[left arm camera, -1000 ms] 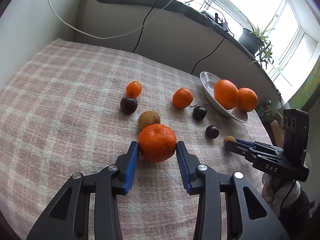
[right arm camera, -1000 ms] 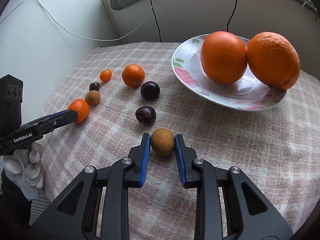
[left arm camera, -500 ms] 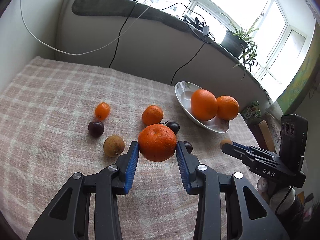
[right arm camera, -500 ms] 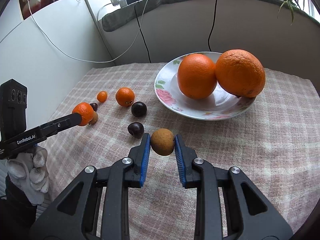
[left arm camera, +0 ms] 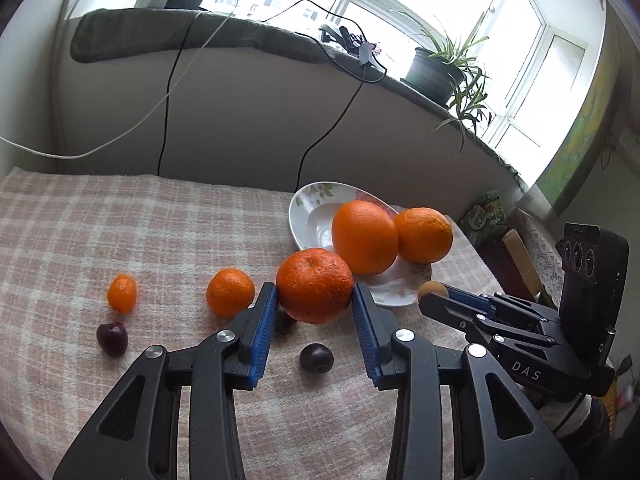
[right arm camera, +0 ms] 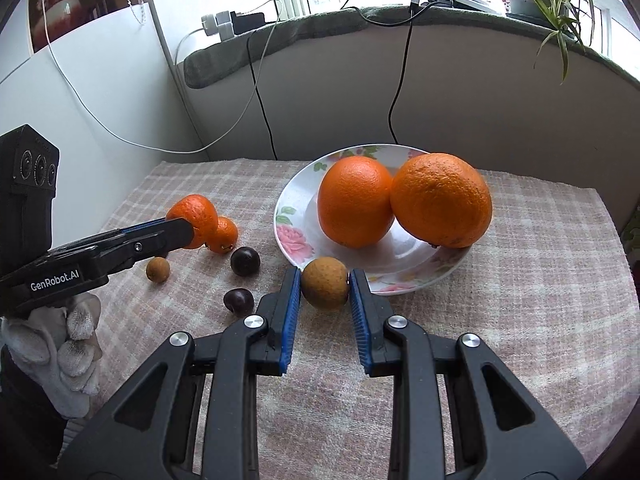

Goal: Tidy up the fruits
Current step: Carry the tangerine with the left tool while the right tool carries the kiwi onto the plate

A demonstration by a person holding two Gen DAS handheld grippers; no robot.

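Your left gripper (left arm camera: 315,300) is clamped on a tangerine (left arm camera: 315,285), which sits squarely between the blue pads, held above the cloth just near the plate's (left arm camera: 310,216) near-left rim. Your right gripper (right arm camera: 325,292) grips one small brown fruit (right arm camera: 325,288) between its pads, right at the plate's near edge.

Count what you have: two big oranges (right arm camera: 354,200) (right arm camera: 442,200) touching each other on the plate, filling its right and far part. The left part of the plate's floor is bare. On the checked cloth (left arm camera: 120,232) lie one tangerine (left arm camera: 230,292), one small oval orange fruit (left arm camera: 122,293) at far left, three dark plums (left arm camera: 112,338) (left arm camera: 316,357) (right arm camera: 245,261), and a second brown fruit (right arm camera: 157,269).

The loose fruit clusters left of the plate; the cloth to the right of the plate is open up to its edge. A wall closes the far side.
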